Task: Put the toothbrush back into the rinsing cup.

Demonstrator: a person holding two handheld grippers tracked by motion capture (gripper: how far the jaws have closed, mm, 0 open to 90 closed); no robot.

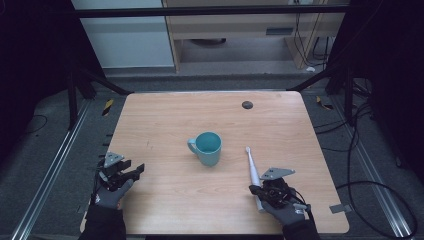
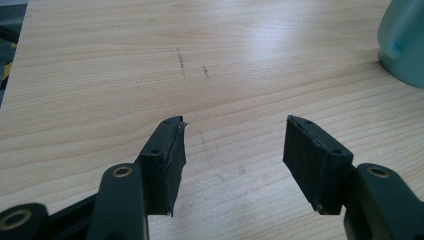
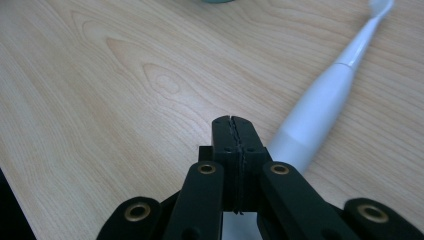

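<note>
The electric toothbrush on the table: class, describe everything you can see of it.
The electric toothbrush is white and looks like smooth plastic: a thick handle, a slim neck, a small bristle head. It lies flat on the wooden table, head towards the far edge, right of the teal mug. The shut right hand-held gripper sits over its handle end, not gripping it.

White electric toothbrush lies flat on the table — head pointing away.

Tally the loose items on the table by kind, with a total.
Teal mug: 1
White electric toothbrush: 1
Total: 2
</note>
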